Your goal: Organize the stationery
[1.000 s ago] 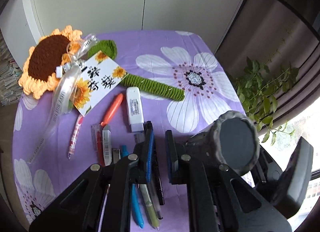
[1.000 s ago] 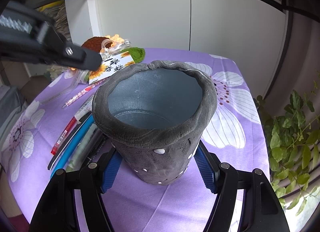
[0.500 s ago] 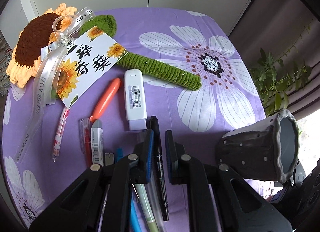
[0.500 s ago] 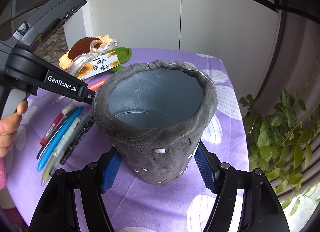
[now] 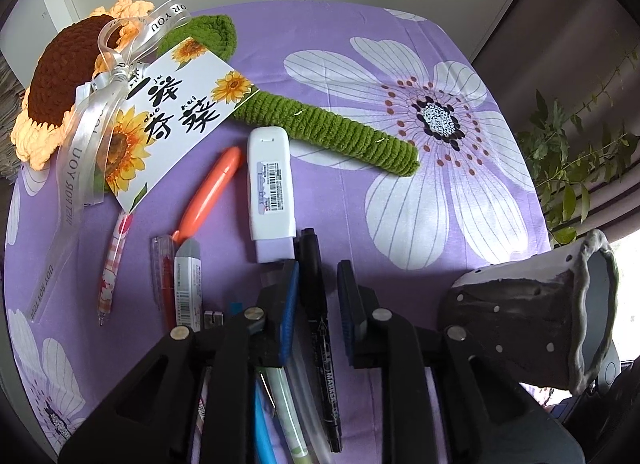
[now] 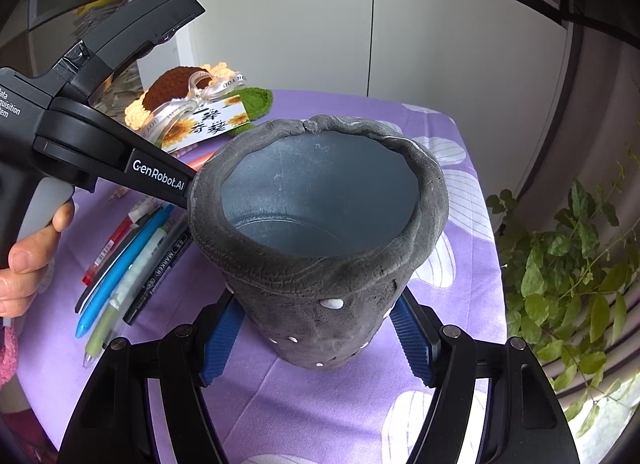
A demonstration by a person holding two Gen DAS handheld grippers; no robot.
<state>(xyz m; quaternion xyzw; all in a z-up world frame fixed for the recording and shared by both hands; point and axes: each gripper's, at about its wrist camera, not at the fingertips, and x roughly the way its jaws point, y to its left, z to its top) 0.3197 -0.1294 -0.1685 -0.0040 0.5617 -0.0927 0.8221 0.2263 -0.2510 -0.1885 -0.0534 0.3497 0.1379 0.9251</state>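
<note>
The grey pen pot (image 6: 320, 232) is clamped at its lower wall by the right hand-held gripper (image 6: 316, 334); its base is hidden behind the pads. The left hand-held gripper (image 5: 318, 304) is seen opening, its jaws astride the black marker (image 5: 320, 328) without pressing it. At seven o'clock of the marker, a blue pen (image 5: 262, 424) and green pen (image 5: 290, 416) are largely covered by the gripper body; the white corrector (image 5: 270, 188) lies at twelve o'clock on the purple worktop (image 5: 340, 48).
</note>
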